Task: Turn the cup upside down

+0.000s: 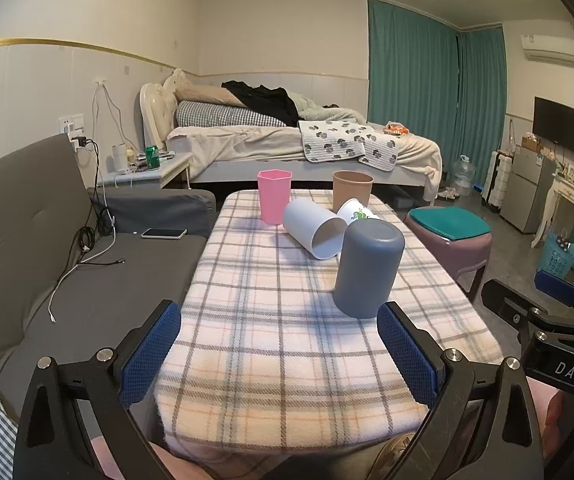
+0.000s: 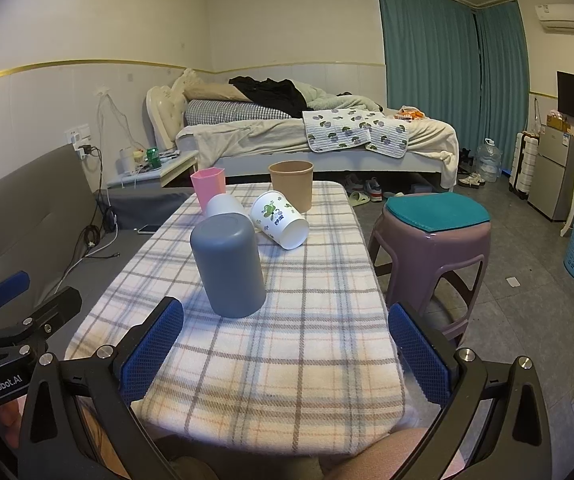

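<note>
Right wrist: grey cup [image 2: 227, 266] upright, mouth down.

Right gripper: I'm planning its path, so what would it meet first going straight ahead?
Probably the upside-down grey plastic cup, slightly left of the open right gripper; depth is uncertain, so it might slip past.

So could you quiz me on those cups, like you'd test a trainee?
1. True or false: the grey cup stands mouth down.
2. How many cups lie on their sides?
3. Which upright cup is six-sided: A pink, B brown, C white?

Key: 1 true. 2 two: the plain white cup and the printed paper cup. 3 A.
</note>
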Available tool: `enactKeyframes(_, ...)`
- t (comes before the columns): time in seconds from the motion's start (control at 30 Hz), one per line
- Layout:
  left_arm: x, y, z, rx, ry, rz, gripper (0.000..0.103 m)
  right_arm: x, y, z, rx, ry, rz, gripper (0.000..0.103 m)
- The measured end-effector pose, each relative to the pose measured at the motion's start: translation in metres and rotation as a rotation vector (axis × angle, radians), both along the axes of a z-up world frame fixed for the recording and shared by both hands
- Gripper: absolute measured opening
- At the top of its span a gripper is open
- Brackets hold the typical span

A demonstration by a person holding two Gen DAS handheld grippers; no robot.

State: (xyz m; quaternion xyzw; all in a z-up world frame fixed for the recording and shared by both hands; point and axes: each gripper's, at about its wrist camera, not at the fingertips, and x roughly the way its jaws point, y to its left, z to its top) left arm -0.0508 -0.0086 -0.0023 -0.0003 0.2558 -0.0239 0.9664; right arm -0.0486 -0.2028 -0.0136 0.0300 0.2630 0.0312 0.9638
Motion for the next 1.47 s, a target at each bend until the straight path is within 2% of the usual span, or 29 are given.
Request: enactKeyframes(1.47, -0.0003, -0.0010, -0.0013, 0.005, -0.003, -0.003, 0.102, 0.0005, 0.0035, -0.0034, -0.007, 0.009, 0.001, 0.103)
